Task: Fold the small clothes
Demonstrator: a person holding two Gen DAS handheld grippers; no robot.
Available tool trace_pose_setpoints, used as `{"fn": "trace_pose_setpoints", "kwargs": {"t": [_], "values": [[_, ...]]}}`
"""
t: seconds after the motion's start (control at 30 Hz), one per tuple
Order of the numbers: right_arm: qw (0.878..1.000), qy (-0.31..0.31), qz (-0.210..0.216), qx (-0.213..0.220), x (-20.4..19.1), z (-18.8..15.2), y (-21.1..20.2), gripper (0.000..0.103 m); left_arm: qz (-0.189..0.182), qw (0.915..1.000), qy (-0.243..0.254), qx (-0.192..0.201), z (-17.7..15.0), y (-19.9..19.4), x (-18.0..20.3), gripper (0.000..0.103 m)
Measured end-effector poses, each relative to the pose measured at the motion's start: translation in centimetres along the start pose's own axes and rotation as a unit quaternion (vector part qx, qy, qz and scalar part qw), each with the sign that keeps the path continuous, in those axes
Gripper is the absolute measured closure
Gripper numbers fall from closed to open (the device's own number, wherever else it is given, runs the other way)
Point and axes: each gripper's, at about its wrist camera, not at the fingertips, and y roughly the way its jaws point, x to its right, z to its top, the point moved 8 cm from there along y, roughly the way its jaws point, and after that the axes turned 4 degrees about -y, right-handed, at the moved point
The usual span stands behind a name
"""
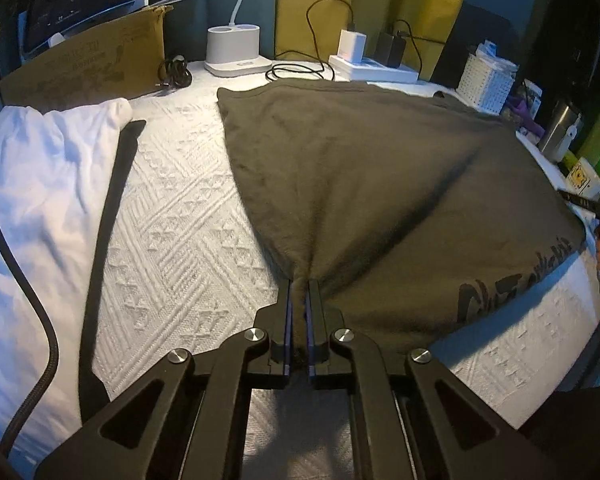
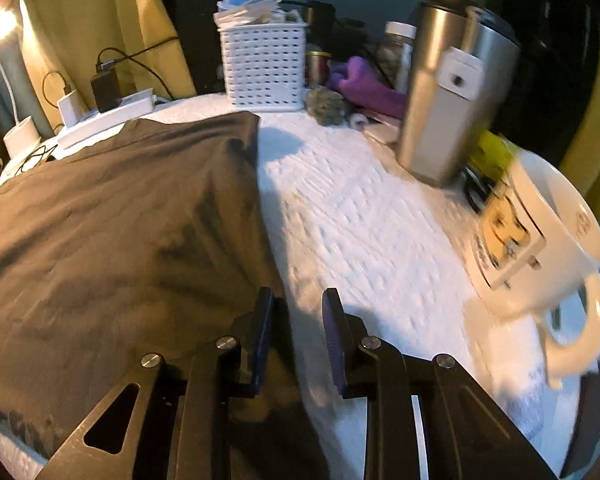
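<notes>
Surface: white bedspread (image 1: 188,216) with raised woven geometric pattern, matte.
Garment: dark grey-brown shirt (image 1: 360,168), soft knit, spread flat on the bedspread; edges roughly straight, creases fanning out from the near hem.
Garment marking: dark printed lettering near the right edge, curved and partly cut off, not readable.
Left gripper (image 1: 299,300): black metal linkage with blue pads, clenched on a bunched fold of the shirt's near hem.
Right gripper (image 2: 296,312): released, fingers parted, nothing between them; left finger over the shirt's right edge, right finger over bare bedspread.
Other cloth: white garment (image 1: 40,184), crumpled, lying left of the shirt and well apart.
Background items: white perforated basket (image 2: 263,72), steel tumbler (image 2: 452,92), white mug (image 2: 540,248) blurred and tilted in view.
Obscured: the shirt's near corner, hidden beneath the right gripper.
</notes>
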Motion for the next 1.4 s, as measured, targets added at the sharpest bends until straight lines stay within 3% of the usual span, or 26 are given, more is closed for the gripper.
{"fn": "trace_pose_setpoints", "kwargs": {"t": [0.17,0.2,0.3,0.33,0.37,0.4,0.43,0.5,0.83,1.1,1.2,1.4], "values": [[1.0,0.027,-0.002,-0.002,1.0,-2.6,-2.2,0.074,0.041,0.9991,-0.006,0.011,0.5,-1.0,-2.1,0.097],[1.0,0.03,-0.005,-0.003,1.2,-3.1,-2.6,0.068,0.049,0.9987,-0.012,0.013,0.7,-1.2,-2.6,0.097],[0.999,0.043,-0.006,-0.006,1.5,-4.4,-3.7,0.027,0.05,0.9982,-0.02,0.027,1.3,-1.9,-3.3,0.097],[0.999,0.049,-0.005,-0.004,1.7,-4.7,-4.2,0.024,0.049,0.9981,-0.018,0.032,1.6,-2.0,-3.2,0.096],[0.998,0.056,0.001,-0.005,1.7,-5.0,-4.7,0.024,0.046,0.9981,-0.016,0.037,1.9,-2.2,-2.9,0.095],[0.998,0.059,0.006,-0.005,1.7,-5.2,-5.1,0.024,0.041,0.9982,-0.013,0.042,2.2,-2.2,-2.6,0.087],[0.998,0.064,0.009,-0.004,1.7,-5.5,-5.6,0.024,0.034,0.9983,-0.01,0.045,2.4,-2.3,-2.1,0.071],[0.998,0.067,0.008,-0.002,1.6,-5.9,-6.4,0.024,0.015,0.9983,-0.007,0.056,3.1,-2.2,-0.9,0.052],[0.994,0.088,0.057,-0.016,-1.4,-8.9,-7.7,0.024,-0.031,0.9971,0.032,0.062,5.4,-0.9,4.4,0.051],[0.992,0.084,0.09,-0.015,-3.7,-8.6,-7.4,0.018,-0.019,0.9983,0.024,0.049,6.0,0.2,3.8,0.051],[0.993,0.079,0.092,-0.008,-4.3,-7.8,-6.8,0.012,-0.014,0.9986,0.017,0.048,6.1,0.5,3.4,0.051],[0.991,0.087,0.106,0.002,-5.2,-5.6,-5.0,0.011,-0.001,0.9993,0.005,0.037,6.2,1.4,2.6,0.05]]}}
